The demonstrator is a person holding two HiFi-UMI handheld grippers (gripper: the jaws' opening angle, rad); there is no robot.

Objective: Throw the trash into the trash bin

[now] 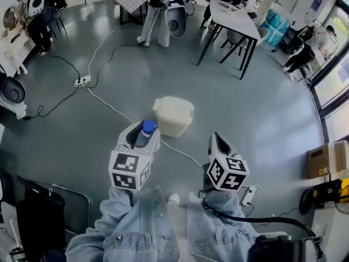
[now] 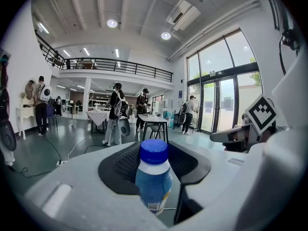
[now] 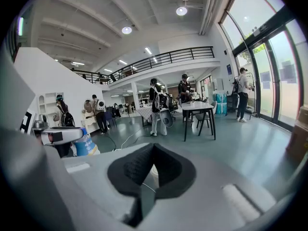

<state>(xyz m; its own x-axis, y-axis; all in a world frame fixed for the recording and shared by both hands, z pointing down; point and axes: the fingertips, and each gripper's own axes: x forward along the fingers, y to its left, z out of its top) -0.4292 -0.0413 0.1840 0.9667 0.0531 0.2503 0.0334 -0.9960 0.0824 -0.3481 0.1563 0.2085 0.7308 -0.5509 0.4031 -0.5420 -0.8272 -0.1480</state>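
Just short of the cream lidded plastic bin (image 1: 173, 125), the left gripper (image 2: 154, 154) pinches a blue-capped plastic bottle (image 2: 153, 177); the right gripper (image 3: 152, 150) is pressed together, empty

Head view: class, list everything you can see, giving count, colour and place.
bottle: one, blue cap, in the left gripper
trash bin: one, cream, lidded, floor ahead
cable: one, white, across the floor
power strip: one, white, floor at left
cardboard box: one, brown, right edge
white table: one, dark legs, far right
people: several, mostly dark clothes, far back
sleeves: two, blue denim, bottom
left gripper: one, grey, shut on the bottle
right gripper: one, grey, jaws together, empty
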